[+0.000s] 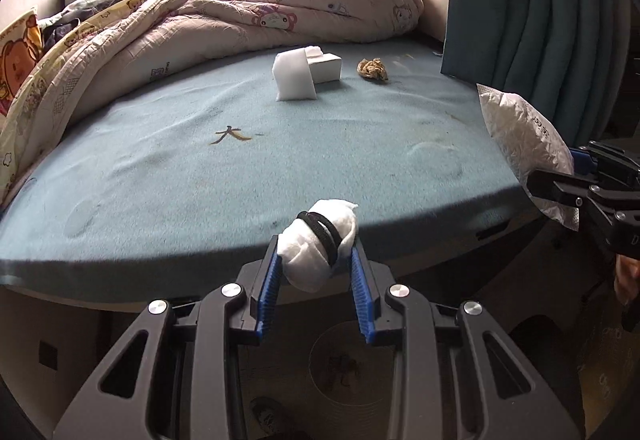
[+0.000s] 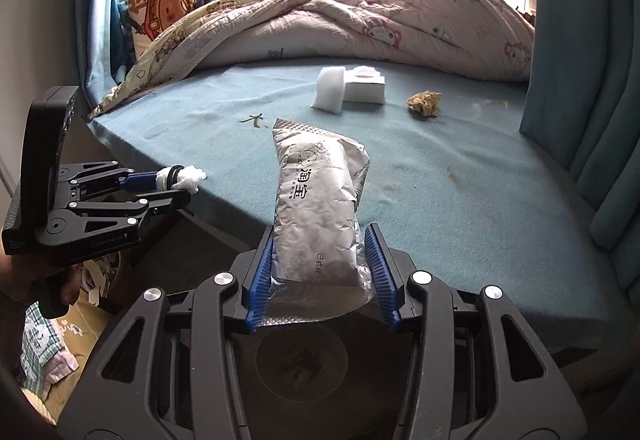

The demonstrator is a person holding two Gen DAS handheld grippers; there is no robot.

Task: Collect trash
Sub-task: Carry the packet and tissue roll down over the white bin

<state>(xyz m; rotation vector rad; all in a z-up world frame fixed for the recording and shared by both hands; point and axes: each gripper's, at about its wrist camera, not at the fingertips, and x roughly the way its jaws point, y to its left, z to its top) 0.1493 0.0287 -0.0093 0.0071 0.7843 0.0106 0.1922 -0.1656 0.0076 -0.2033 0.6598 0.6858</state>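
Observation:
My left gripper [image 1: 315,258] is shut on a white tissue wad [image 1: 318,246] wrapped with black hair ties, held just off the bed's near edge; it also shows in the right wrist view [image 2: 182,180]. My right gripper [image 2: 320,244] is shut on a silver foil bag [image 2: 320,200] with printed characters, held upright above the bed edge; the bag shows at the right of the left wrist view [image 1: 524,148]. On the teal mattress [image 1: 160,168] lie a brown crumpled paper ball [image 1: 373,69], a white foam block [image 1: 294,74] and a white box [image 1: 326,66].
A rumpled cartoon quilt [image 1: 240,16] covers the far half of the bed. Teal curtains [image 1: 532,20] hang at the right. A small yellowish scrap [image 1: 230,134] lies on the mattress. Cloth and a bag of paper scraps [image 2: 96,276] lie on the floor at the left.

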